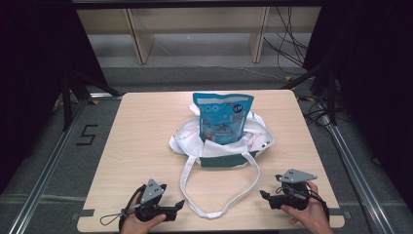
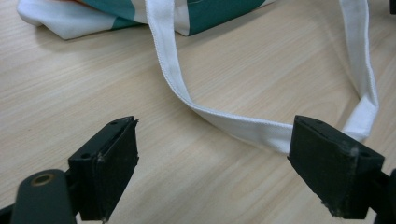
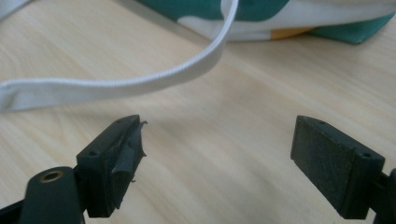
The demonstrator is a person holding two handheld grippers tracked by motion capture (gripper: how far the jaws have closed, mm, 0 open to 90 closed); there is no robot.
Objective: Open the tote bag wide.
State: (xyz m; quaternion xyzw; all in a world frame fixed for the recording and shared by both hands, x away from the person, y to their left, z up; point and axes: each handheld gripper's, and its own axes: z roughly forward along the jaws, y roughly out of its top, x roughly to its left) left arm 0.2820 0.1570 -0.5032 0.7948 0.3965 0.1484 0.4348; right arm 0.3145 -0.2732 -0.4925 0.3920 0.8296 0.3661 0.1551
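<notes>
A person is sitting at a pale wooden table (image 1: 141,146), holding a two-jaw gripper in each hand at the near edge; the left gripper (image 1: 179,204) is resting low over the wood, its black jaws standing wide apart with nothing between them; the right gripper (image 1: 263,195) is doing the same on the other side, jaws spread and empty. Between the two grippers, the white strap handle (image 1: 219,212) of a tote bag is lying flat in a long loop that is reaching back toward the person; in the left gripper view the strap (image 2: 233,125) is curving just beyond the open jaws without touching the pads, and in the right gripper view the same strap (image 3: 140,84) is lying a little ahead of the jaws, also untouched.

Farther off, near the middle of the table, the white and green cloth tote bag (image 1: 221,146) is slumping open; a blue snack pouch (image 1: 222,117) is standing upright inside it, its upper half sticking out above the rim.

Judging from this, the packing is looking done, since the pouch is already sitting in the bag; what seems left is taking up the handle, which neither gripper is holding yet.
</notes>
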